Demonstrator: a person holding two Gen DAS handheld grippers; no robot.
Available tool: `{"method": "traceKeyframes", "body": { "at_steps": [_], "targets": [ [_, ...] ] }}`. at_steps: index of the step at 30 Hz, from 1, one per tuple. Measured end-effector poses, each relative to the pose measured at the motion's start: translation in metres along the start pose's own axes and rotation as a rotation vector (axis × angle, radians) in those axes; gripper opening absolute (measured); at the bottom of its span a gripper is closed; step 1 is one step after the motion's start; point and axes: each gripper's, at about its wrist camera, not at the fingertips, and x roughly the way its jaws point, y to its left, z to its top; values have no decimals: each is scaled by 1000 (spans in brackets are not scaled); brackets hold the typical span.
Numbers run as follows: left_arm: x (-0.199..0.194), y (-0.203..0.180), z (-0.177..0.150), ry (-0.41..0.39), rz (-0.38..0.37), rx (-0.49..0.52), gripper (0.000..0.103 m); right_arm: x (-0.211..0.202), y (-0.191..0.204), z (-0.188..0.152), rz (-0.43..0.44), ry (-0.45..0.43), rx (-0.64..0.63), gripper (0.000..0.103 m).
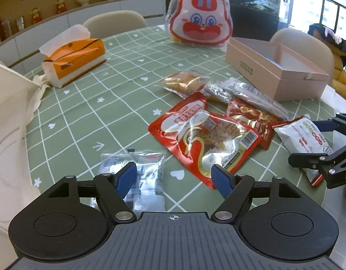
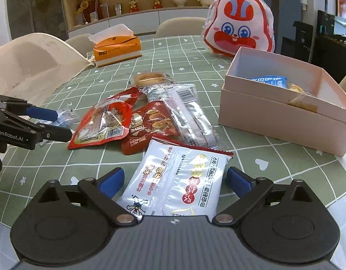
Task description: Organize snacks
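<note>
Several snack packets lie in a pile on the green checked tablecloth (image 1: 83, 117). My left gripper (image 1: 174, 177) is open, its fingers to either side of the gap between a clear small packet (image 1: 148, 175) and a large red packet (image 1: 204, 135). My right gripper (image 2: 175, 181) is open around a white packet (image 2: 173, 180), which lies between its fingers; it also shows in the left wrist view (image 1: 303, 137). An open pink box (image 2: 283, 99) at the right holds a blue packet (image 2: 268, 81) and a golden snack (image 2: 301, 103).
A rabbit-face bag (image 1: 199, 15) stands at the table's far side. An orange tissue box (image 1: 76, 60) sits at the left. A dark red packet (image 2: 150, 123), a silver packet (image 2: 186, 110) and a bread packet (image 2: 152, 78) lie in the pile. Chairs ring the table.
</note>
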Motion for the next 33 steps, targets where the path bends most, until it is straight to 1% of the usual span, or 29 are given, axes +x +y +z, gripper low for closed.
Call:
{"method": "traceKeyframes", "body": {
  "at_steps": [5, 6, 7, 9, 11, 12, 14, 19, 21, 23, 25, 26, 30, 33],
  "targets": [
    [1, -2, 2, 7, 13, 13, 78, -1, -2, 0, 0, 1, -1, 98],
    [0, -1, 2, 7, 11, 7, 77, 0, -1, 0, 0, 1, -2, 98],
    [-4, 1, 3, 4, 7, 2, 74, 0, -1, 0, 0, 1, -1, 98],
    [-17, 5, 2, -25, 15, 1, 73, 0, -1, 0, 1, 0, 0, 98],
    [-30, 9, 1, -54, 45, 12, 72, -1, -1, 0, 2, 0, -1, 98],
    [-33, 12, 0, -55, 59, 21, 72, -1, -1, 0, 2, 0, -1, 98],
    [-31, 16, -1, -37, 76, 21, 72, -1, -1, 0, 3, 0, 0, 98],
    [-9, 20, -5, 39, 107, 23, 72, -2, -2, 0, 9, -2, 4, 99],
    [-4, 20, -8, 27, 135, 52, 73, -2, -2, 0, 9, -1, 3, 99],
    [-1, 22, -7, 31, 163, 50, 74, -2, -2, 0, 10, -2, 3, 99],
    [2, 27, -6, 33, 155, 21, 76, -2, -2, 0, 10, -1, 3, 99],
    [3, 29, -6, 35, 149, 9, 78, -2, -2, 0, 10, -2, 4, 99],
    [8, 49, -8, 33, 82, -109, 81, -2, -2, -1, 9, -1, 3, 99],
    [7, 49, -11, 12, 83, -112, 79, -2, -2, -1, 8, -1, 1, 99]
  ]
}}
